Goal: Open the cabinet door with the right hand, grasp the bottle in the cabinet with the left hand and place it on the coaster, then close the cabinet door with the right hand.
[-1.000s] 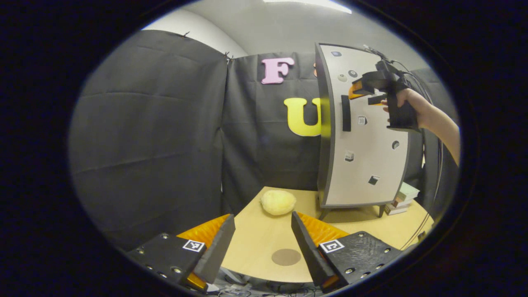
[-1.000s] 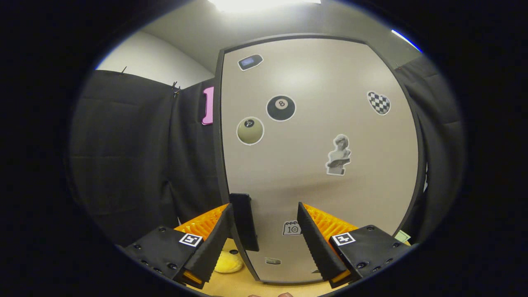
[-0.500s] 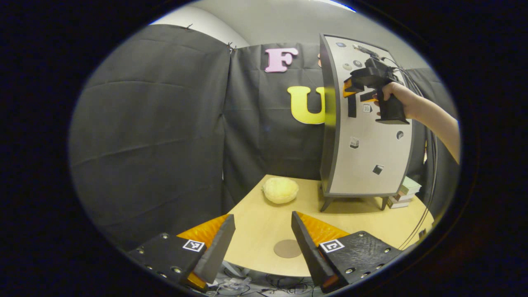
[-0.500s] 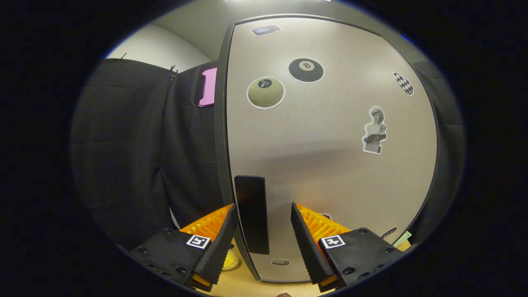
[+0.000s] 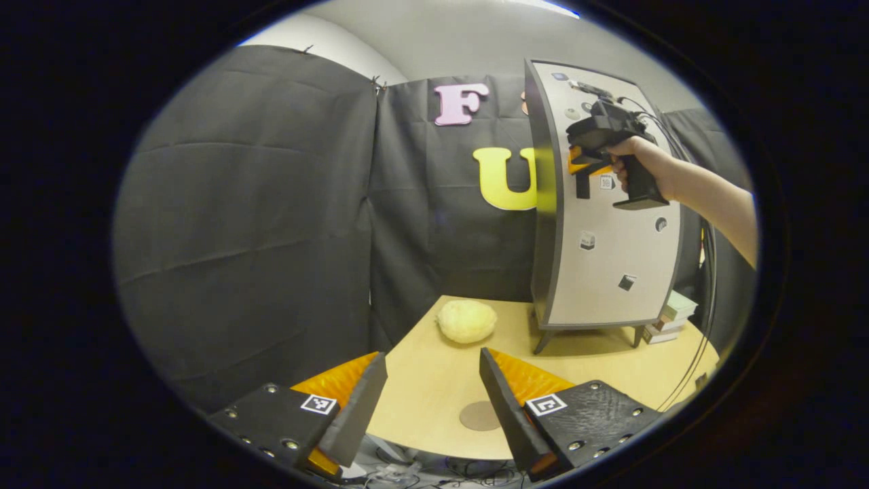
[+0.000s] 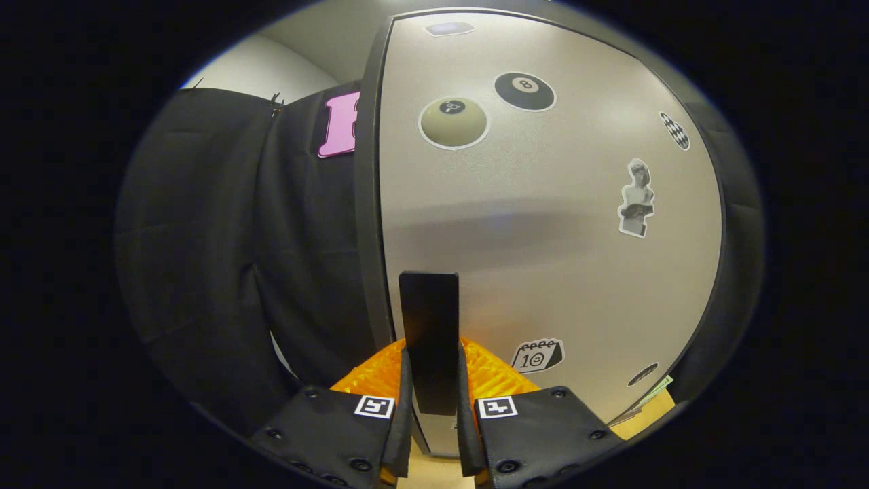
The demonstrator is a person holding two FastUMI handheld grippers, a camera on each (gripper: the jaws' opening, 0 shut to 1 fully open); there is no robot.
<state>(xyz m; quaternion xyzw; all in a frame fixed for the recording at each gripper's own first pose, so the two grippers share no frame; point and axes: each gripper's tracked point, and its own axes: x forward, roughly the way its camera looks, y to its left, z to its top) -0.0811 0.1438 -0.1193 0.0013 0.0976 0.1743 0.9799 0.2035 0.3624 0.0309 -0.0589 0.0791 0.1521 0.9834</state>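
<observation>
Your right gripper (image 6: pixel 432 435) pinches the dark handle (image 6: pixel 429 339) of the shut, sticker-dotted cabinet door (image 6: pixel 543 224) (contents hidden), while your left gripper (image 5: pixel 428 401) hangs spread above the coaster (image 5: pixel 479 415).

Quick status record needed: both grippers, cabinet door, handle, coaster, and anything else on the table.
right gripper: shut on the door handle
left gripper: open, holding nothing, above the table's near edge
cabinet door: closed
coaster: bare, near the table's front edge
other: pale yellow lump left of the cabinet's foot
bottle: not seen
</observation>
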